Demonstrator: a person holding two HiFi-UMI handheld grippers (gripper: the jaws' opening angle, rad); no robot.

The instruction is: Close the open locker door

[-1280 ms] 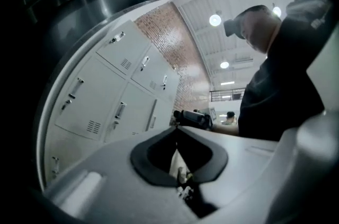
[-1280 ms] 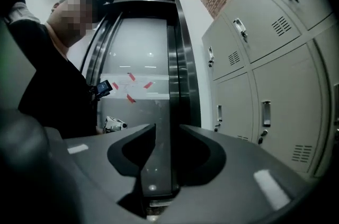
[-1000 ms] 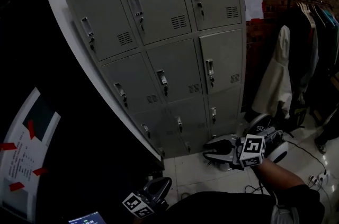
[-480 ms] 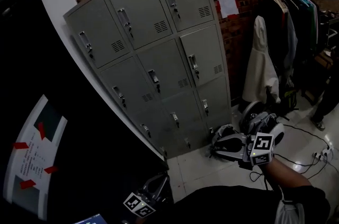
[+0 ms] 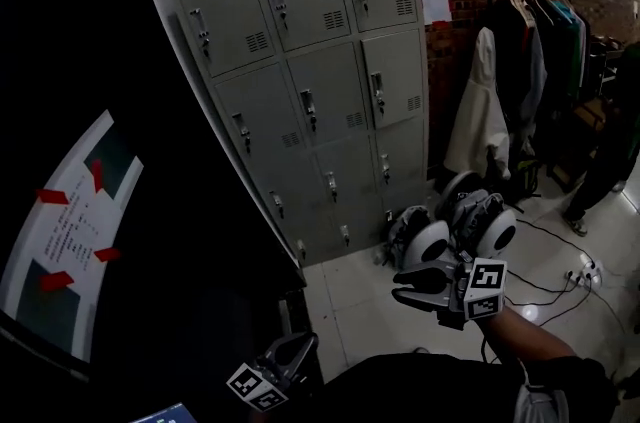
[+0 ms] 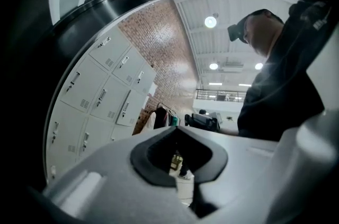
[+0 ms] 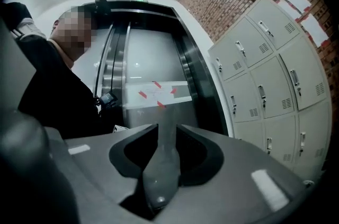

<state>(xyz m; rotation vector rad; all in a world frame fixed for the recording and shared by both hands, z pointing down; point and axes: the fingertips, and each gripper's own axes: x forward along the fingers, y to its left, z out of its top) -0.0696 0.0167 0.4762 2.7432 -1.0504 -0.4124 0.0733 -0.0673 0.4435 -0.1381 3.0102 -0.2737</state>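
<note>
The grey locker cabinet [image 5: 320,81] stands against the brick wall, three columns wide. Every door I see lies flush with its front. It also shows in the left gripper view as lockers [image 6: 100,96] and in the right gripper view as lockers [image 7: 270,74]. My right gripper [image 5: 400,283] hovers low over the floor tiles, short of the cabinet's base, its jaws a little apart with nothing between them [image 7: 167,126]. My left gripper [image 5: 308,343] hangs low by my body, far from the lockers, its jaw tips together and empty [image 6: 178,130].
Wheeled white devices [image 5: 460,226] lie on the floor by the cabinet's right foot. A clothes rack with coats [image 5: 520,61] stands to the right, cables and a power strip [image 5: 582,273] below it. A person [image 5: 605,161] is at the right edge. A dark lift front with a taped notice [image 5: 75,221] fills the left.
The head view has swung, so the lockers look more upright and sit nearer the middle. My right gripper has drifted slightly back from the cabinet's foot. The left gripper has stayed put.
</note>
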